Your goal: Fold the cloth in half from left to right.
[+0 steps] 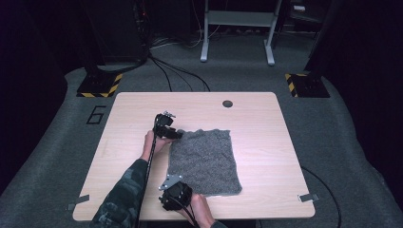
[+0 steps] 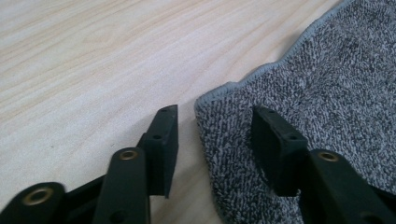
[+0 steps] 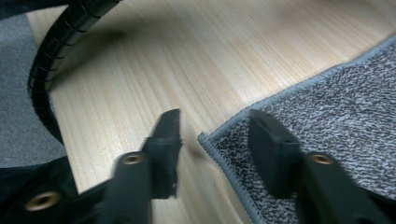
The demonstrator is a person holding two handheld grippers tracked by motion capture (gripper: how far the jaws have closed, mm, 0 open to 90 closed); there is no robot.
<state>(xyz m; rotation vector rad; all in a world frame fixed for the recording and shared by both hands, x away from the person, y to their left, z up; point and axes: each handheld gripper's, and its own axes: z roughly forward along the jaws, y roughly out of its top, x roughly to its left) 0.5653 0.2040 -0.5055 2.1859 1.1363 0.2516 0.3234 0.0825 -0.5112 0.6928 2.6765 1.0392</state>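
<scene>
The right gripper (image 1: 177, 189) stood wide open astride the near left corner of the grey towel (image 1: 204, 161), though motion blur smeared its jaws in the right gripper view. Farther along the towel's left edge, the left gripper (image 1: 172, 133) straddled the far left corner, jaws equally spread, one over pile and one over bare wood. Beyond and right of the towel, the light wooden table (image 1: 256, 123) lay open to its edges, with grey carpet (image 1: 342, 142) fading into a dark room.

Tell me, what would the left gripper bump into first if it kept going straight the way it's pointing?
Probably the grey towel. The left gripper is open, its jaws straddling the towel's corner on the table, so the cloth edge comes first.
</scene>
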